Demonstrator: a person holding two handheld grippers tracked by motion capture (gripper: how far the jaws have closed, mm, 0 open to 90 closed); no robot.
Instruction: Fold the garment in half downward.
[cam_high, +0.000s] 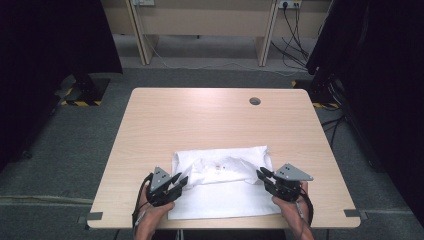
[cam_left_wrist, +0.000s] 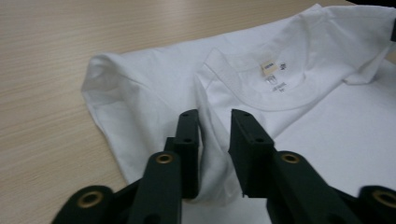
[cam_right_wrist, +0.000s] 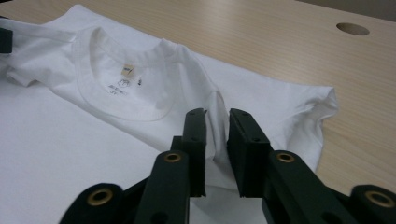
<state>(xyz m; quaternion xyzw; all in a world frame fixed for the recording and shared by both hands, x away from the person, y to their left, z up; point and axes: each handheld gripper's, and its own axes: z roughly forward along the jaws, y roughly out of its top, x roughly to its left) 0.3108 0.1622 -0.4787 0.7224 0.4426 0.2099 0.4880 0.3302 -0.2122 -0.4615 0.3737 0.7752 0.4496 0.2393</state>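
Wide open desk ahead: the whole far half is bare wood, nothing to bump into except a small round hole near the far right corner, flush with the surface. To the left of the white T-shirt there is a clear strip of wood, and the same on the right. The shirt itself covers the near middle, lying low, its folded-over top half making a soft ridge across the way. The left gripper and right gripper sit at the ridge's two ends, well apart, with open cloth between them. Each pair of fingers has a bunched fold filling the gap.
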